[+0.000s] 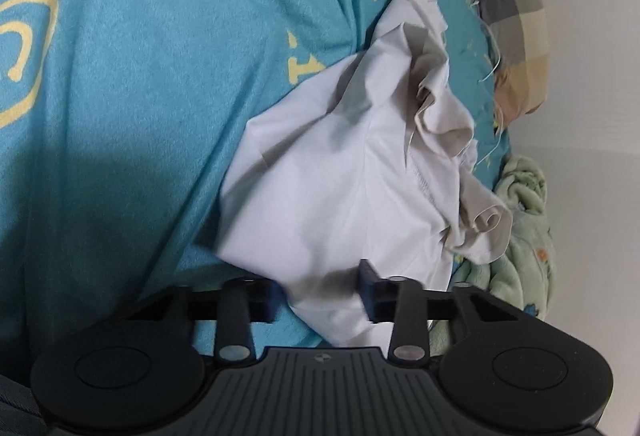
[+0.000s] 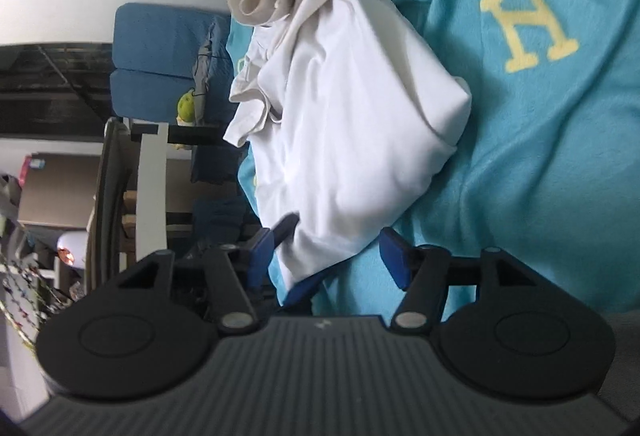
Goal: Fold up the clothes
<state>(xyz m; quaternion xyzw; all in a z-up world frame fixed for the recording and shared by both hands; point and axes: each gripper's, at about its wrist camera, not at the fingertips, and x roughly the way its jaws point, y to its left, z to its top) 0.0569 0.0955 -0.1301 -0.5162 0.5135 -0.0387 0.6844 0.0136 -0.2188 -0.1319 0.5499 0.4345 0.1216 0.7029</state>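
Note:
A crumpled white garment (image 1: pixel 340 176) lies in a loose bundle on a teal bedspread (image 1: pixel 140 76) printed with yellow letters. Its near corner runs down between the blue pads of my left gripper (image 1: pixel 322 296), which is shut on that bunched cloth. In the right wrist view the same white garment (image 2: pixel 352 116) lies near the edge of the teal bedspread (image 2: pixel 540 156). Its lower tip hangs between the fingers of my right gripper (image 2: pixel 328 258). That gripper stands open, with its right pad clear of the cloth.
A checked pillow (image 1: pixel 508 16) and a pale green fleece blanket (image 1: pixel 524 220) lie along the bed's edge by a white wall. Beyond the bed's other edge are blue cushions (image 2: pixel 160 60), a white frame (image 2: pixel 152 176) and a cardboard box (image 2: pixel 56 188).

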